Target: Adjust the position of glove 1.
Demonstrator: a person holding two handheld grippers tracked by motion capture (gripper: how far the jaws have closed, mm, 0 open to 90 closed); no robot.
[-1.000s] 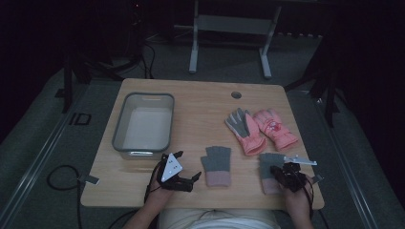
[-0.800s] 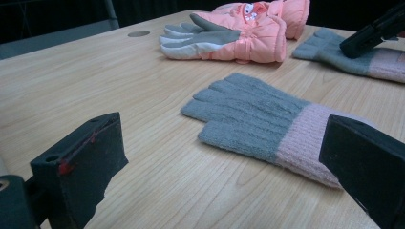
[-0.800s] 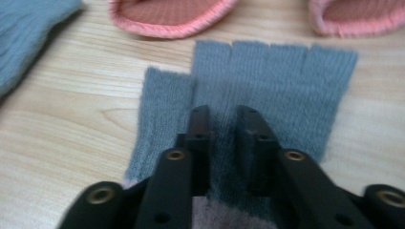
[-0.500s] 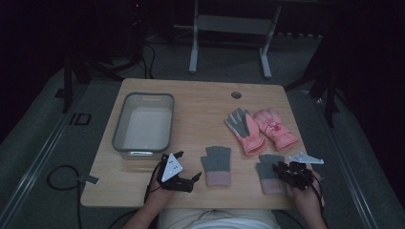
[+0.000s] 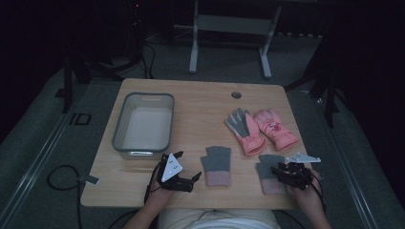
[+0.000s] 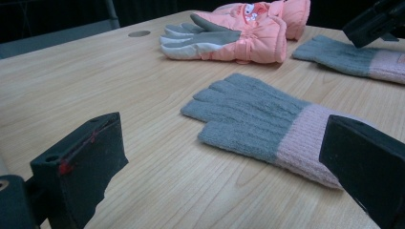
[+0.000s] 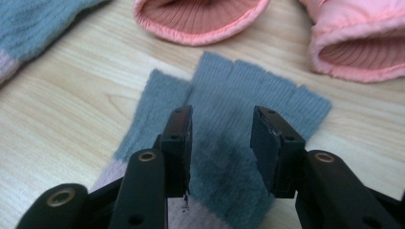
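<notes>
Two grey knit gloves with pink cuffs lie flat near the table's front edge. My left gripper (image 5: pixel 188 165) rests open just left of the left glove (image 5: pixel 217 164). In the left gripper view that glove (image 6: pixel 253 114) lies ahead, partly between the wide jaws of my left gripper (image 6: pixel 224 143), untouched. My right gripper (image 5: pixel 279 171) hovers over the right glove (image 5: pixel 265 163). Its jaws have just been opening. In the right gripper view my right gripper (image 7: pixel 222 133) stands apart above that glove (image 7: pixel 267 90), pads not pressing it.
Two pink ski gloves (image 5: pixel 260 129) lie side by side behind the grey ones, their cuffs (image 7: pixel 200 19) toward my right gripper. A grey bin (image 5: pixel 118 129) stands at the left. A round hole (image 5: pixel 236 94) sits near the table's far edge.
My right hand has shifted slightly over the right grey glove, its grey plate swinging a little to the right. The left gripper and all gloves have stayed in place.
</notes>
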